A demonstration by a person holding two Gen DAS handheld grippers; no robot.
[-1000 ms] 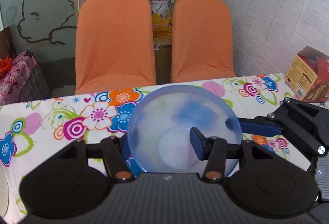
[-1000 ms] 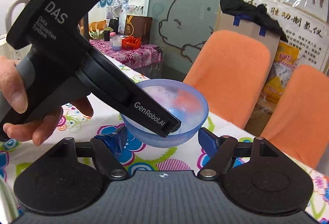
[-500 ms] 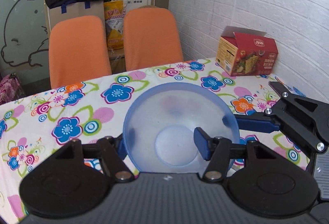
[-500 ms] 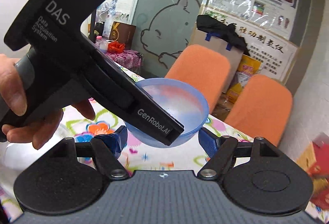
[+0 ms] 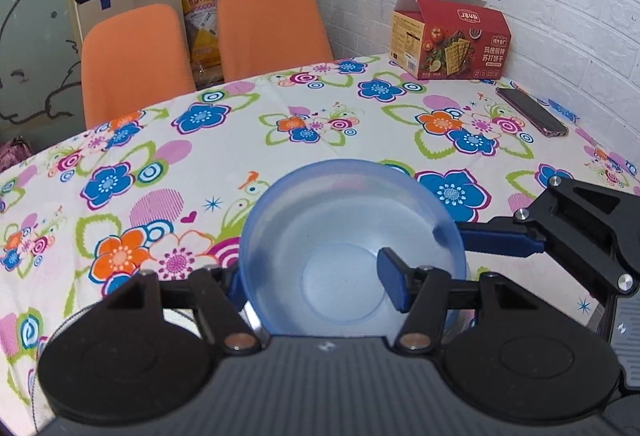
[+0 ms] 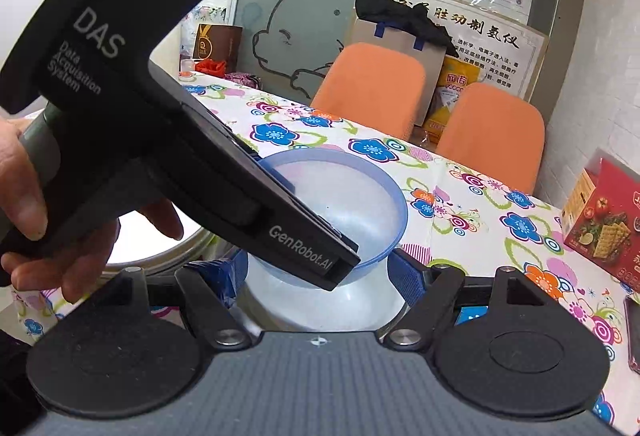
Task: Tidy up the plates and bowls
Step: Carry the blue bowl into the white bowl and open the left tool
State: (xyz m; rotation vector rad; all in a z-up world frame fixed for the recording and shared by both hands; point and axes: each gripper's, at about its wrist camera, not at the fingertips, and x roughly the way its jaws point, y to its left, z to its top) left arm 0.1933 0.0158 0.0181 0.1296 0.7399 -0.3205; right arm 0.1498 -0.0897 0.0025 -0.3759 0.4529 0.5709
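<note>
A translucent blue plastic bowl (image 5: 344, 236) is held above the floral tablecloth. My left gripper (image 5: 316, 282) is shut on its near rim, one blue finger inside the bowl and one outside. In the right wrist view the bowl (image 6: 360, 196) sits between the fingers of my right gripper (image 6: 316, 272), which are wide apart and do not clamp it. The left gripper's black body (image 6: 160, 140) crosses that view. A white bowl (image 6: 320, 300) lies under the blue bowl, and a white plate (image 6: 160, 240) lies to the left.
A red cracker box (image 5: 450, 36) and a dark phone (image 5: 532, 112) lie at the table's far right by the brick wall. Two orange chairs (image 5: 132, 56) stand behind the table. The right gripper's arm (image 5: 580, 228) reaches in from the right.
Both grippers and the blue bowl have swung right and come down closer to the table. The white bowl and plate now show below the blue bowl.
</note>
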